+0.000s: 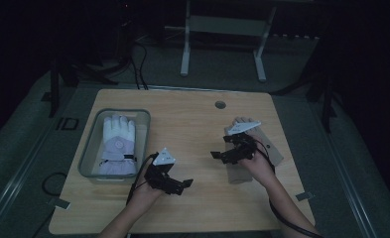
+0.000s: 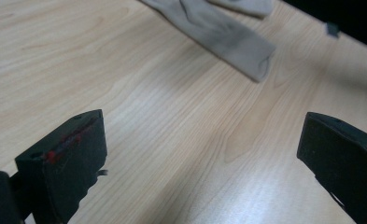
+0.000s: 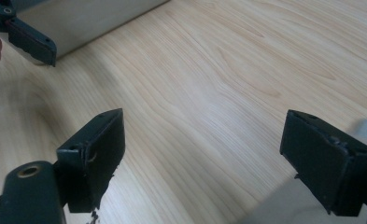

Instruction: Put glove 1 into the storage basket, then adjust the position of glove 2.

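A white and lavender glove (image 1: 117,144) lies in a clear plastic bin (image 1: 89,151) at the table's left. My left gripper (image 1: 182,185) is low over the table just right of the bin, jaws open and pointing right. In the left gripper view the left gripper (image 2: 202,126) has only bare wood between its jaws, and a grey sock-like cloth (image 2: 218,32) lies beyond. My right gripper (image 1: 222,147) stands open at the right, above that cloth (image 1: 238,174), pointing left. In the right gripper view the right gripper (image 3: 207,119) also holds nothing, and grey cloth (image 3: 284,205) shows at the bottom right.
The wooden table (image 1: 192,124) has a round cable hole (image 1: 220,104) near its far edge. In the right gripper view the bin's wall (image 3: 92,18) and the other gripper's jaw (image 3: 31,39) show at the top left. Cables trail off the near edge; a desk frame (image 1: 222,39) stands behind.
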